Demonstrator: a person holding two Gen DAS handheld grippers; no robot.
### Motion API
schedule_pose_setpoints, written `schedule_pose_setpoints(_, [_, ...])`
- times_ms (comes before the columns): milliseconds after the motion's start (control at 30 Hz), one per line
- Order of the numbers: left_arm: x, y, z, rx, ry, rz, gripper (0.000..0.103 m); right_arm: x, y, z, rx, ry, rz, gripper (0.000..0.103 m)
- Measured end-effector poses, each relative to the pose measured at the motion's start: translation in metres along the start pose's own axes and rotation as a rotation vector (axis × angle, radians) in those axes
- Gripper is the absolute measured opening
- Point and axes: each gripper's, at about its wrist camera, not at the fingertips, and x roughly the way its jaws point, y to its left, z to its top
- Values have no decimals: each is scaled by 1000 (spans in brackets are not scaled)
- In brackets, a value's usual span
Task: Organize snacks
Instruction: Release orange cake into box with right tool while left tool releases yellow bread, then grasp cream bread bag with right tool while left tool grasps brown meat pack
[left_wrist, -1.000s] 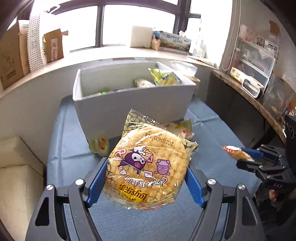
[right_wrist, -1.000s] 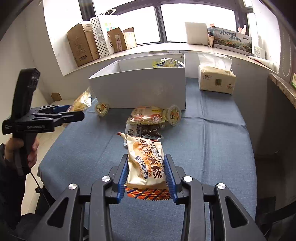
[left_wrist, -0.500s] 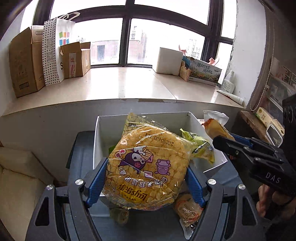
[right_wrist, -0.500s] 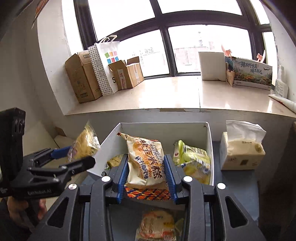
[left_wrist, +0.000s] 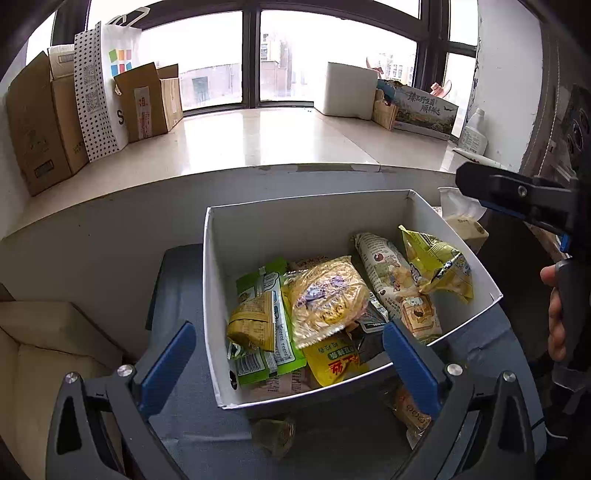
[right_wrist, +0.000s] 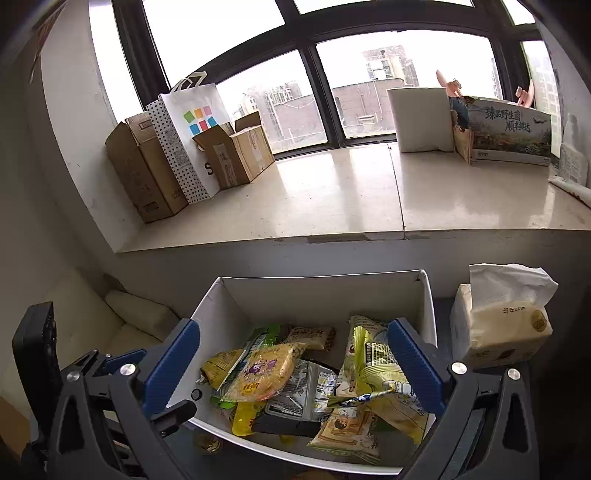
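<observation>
Both the left gripper (left_wrist: 291, 363) and right gripper (right_wrist: 293, 363) hang over the white box (left_wrist: 218, 295), jaws opening wide, nothing between them. The round yellow snack (left_wrist: 325, 299) lies inside the box, mid-pile.

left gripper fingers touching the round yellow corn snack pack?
Apart. The left wrist view shows the left gripper opening, its fingers spread wide of the round yellow corn snack pack, which lies in the white box.

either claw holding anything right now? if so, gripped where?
Nothing held. Left claw and right claw are both opening over the white box, with no pack pressed between their pads; the round yellow pack lies in the box.
</observation>
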Motion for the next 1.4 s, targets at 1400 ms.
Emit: schedule_pose_setpoints(1400, [-121,-47,-166,-89,-2,-89,103,-8,14,-187,-104,252,-71,103])
